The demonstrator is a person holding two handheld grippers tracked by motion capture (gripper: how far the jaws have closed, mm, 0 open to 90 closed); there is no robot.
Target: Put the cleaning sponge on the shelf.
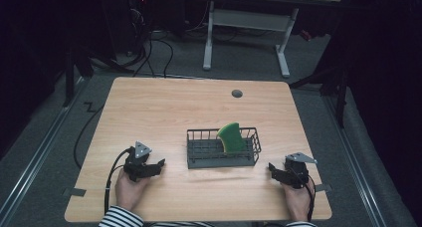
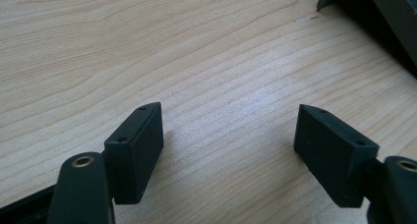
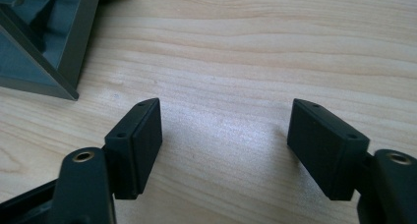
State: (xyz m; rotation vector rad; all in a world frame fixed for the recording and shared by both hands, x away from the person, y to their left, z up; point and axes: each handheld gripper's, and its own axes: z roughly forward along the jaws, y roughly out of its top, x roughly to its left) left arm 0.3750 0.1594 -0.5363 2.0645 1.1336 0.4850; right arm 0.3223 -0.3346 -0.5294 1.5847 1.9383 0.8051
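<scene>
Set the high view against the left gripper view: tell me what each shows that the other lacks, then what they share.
High view: the green sponge leaning inside the dark wire basket, both hands with striped sleeves, the right claw, a round grommet, and the floor with cables and another desk's legs behind.

Left gripper view: a close look at the left claw's two black pads, standing wide apart with bare wood between them, and a dark corner at the upper right, probably the basket.

Both: the left claw and the wooden table.

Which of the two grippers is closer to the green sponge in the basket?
The right gripper. The sponge leans in the right half of the wire basket, so the left gripper, past the basket's other end, is farther away.
</scene>
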